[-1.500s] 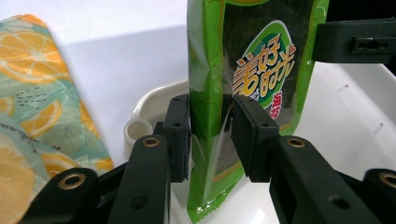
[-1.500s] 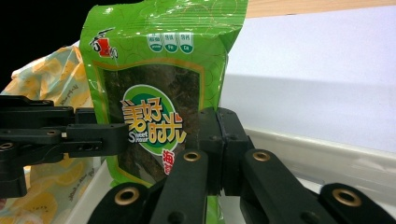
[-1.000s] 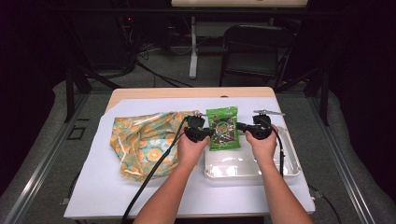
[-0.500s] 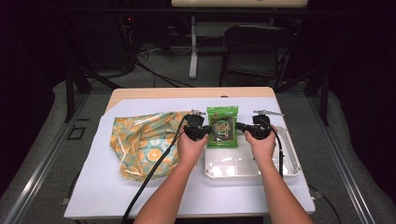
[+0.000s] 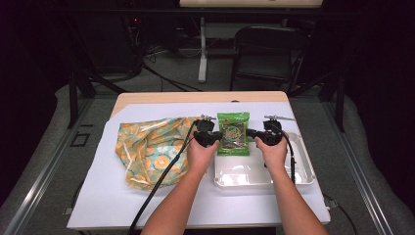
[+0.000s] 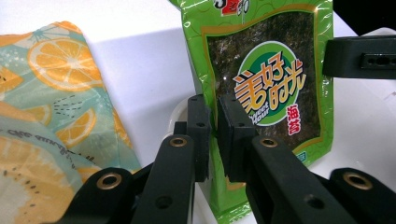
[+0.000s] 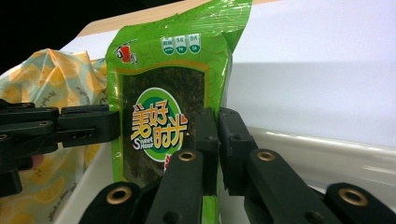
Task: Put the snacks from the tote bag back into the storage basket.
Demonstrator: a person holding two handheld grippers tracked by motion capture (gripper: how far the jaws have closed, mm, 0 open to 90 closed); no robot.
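Observation:
A green seaweed snack packet (image 5: pixel 233 133) (image 6: pixel 261 79) (image 7: pixel 159 121) hangs upright between both grippers, above the far left end of a clear plastic tray (image 5: pixel 293 171). My left gripper (image 5: pixel 219 138) (image 6: pixel 216 126) is shut on the packet's left edge; its jaws have just been closing on it. My right gripper (image 5: pixel 250 132) (image 7: pixel 217 135) pinches the opposite edge; its jaws have just been opening slightly, with the edge still between the pads. Each gripper view also catches the other gripper's black jaw against the packet.
A fabric bag with an orange-slice print (image 5: pixel 147 149) (image 6: pixel 46 93) lies on the white sheet left of the hands. The tray (image 7: pixel 327 154) sits under and right of the packet. Cables trail toward the near table edge. A chair stands beyond the table.

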